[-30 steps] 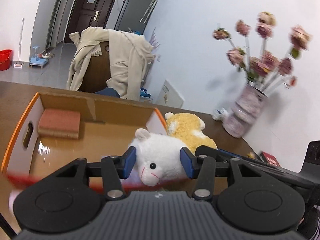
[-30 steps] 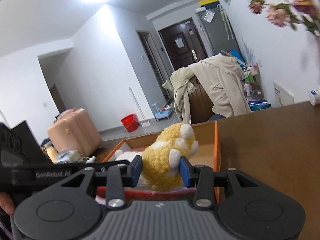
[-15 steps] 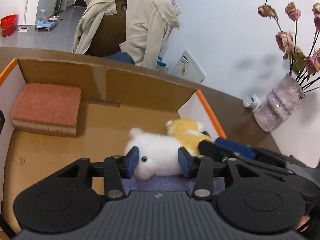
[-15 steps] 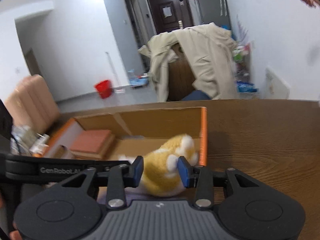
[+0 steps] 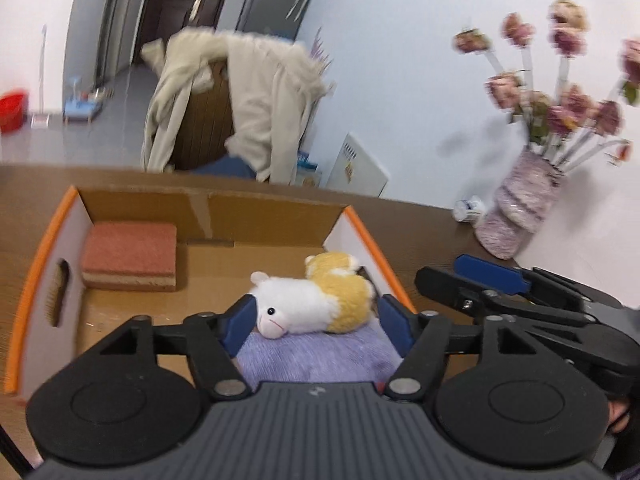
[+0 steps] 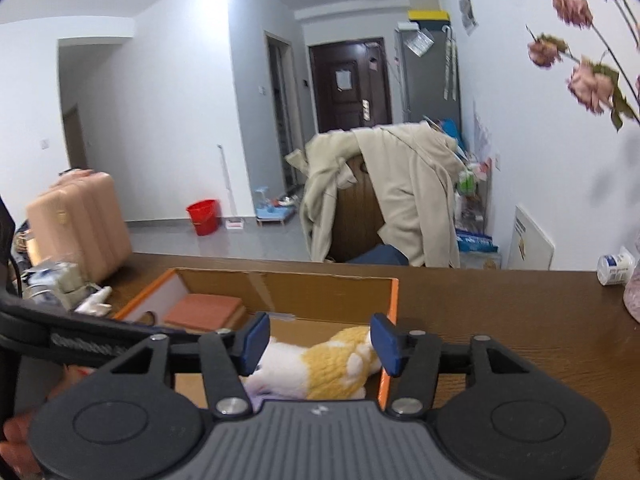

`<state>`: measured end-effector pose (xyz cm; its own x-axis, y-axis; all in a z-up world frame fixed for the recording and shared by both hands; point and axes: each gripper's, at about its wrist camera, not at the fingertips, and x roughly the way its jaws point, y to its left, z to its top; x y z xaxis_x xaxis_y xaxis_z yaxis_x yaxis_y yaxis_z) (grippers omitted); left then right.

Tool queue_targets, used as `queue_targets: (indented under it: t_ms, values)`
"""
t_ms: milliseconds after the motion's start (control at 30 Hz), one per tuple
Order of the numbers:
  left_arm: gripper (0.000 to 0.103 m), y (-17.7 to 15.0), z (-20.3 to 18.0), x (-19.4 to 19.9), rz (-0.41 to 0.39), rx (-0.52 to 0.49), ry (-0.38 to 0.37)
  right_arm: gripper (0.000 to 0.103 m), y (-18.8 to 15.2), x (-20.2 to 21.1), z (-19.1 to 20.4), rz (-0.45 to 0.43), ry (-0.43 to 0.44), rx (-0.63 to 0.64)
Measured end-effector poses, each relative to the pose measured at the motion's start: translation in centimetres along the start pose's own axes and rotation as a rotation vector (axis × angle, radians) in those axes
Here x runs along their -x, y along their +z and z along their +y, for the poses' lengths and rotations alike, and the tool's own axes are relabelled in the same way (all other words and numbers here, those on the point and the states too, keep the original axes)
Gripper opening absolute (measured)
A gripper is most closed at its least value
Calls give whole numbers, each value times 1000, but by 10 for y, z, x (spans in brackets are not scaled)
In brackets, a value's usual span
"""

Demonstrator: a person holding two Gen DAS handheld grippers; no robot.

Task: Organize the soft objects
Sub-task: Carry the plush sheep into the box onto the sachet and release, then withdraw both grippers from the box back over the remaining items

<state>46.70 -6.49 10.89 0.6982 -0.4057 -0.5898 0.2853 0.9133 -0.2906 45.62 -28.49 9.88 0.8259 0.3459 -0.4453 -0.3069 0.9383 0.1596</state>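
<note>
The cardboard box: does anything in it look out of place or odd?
Nothing stands out. In the cardboard box the white plush and the yellow plush lie side by side on a purple cloth, near the right wall. The sponge lies flat in the far left corner.

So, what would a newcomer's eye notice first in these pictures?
Probably the white plush toy and the yellow plush toy, lying side by side on a purple cloth in the near right corner of the cardboard box. Next, the orange sponge in the box's far left corner, and the vase of dried flowers on the table at right.
</note>
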Motion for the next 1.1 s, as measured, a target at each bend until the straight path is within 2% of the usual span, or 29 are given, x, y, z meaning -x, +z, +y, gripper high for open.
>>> queue_targets:
  t_ms: [33, 100, 167, 300, 367, 433, 500, 567, 667, 800, 967, 1100]
  values:
    - [81, -4, -5, 18, -22, -28, -7, 58, -1, 14, 3, -11, 13, 3]
    - [84, -14, -12, 47, -57, -69, -10, 66, -7, 43, 10, -38, 35, 6]
    - [86, -29, -18, 80, -98, -106, 8, 72, -15, 69, 17, -63, 54, 9]
    - [96, -67, -24, 133, -176, -142, 66, 73, -41, 117, 37, -80, 92, 18]
    - [98, -94, -23, 160, -222, -148, 95, 83, -57, 139, 48, -102, 95, 23]
    - [101, -120, -19, 182, -249, -145, 120, 89, -76, 162, 59, -146, 81, 43]
    - [101, -150, -14, 202, -268, -144, 165, 89, -99, 182, 73, -182, 45, 85]
    - [103, -179, -5, 222, -293, -92, 215, 90, -123, 199, 88, -182, 16, 123]
    - [103, -223, 8, 251, -307, -34, 266, 92, -157, 221, 102, -170, 36, 113]
    - [103, -269, 18, 274, -311, -81, 355, 92, -200, 232, 119, -135, 60, 88]
    - [103, -302, 25, 275, -258, -92, 322, 91, -241, 231, 140, -63, 82, 57]
    - [103, -306, 19, 270, -253, -112, 288, 90, -247, 234, 149, -41, 103, 59]
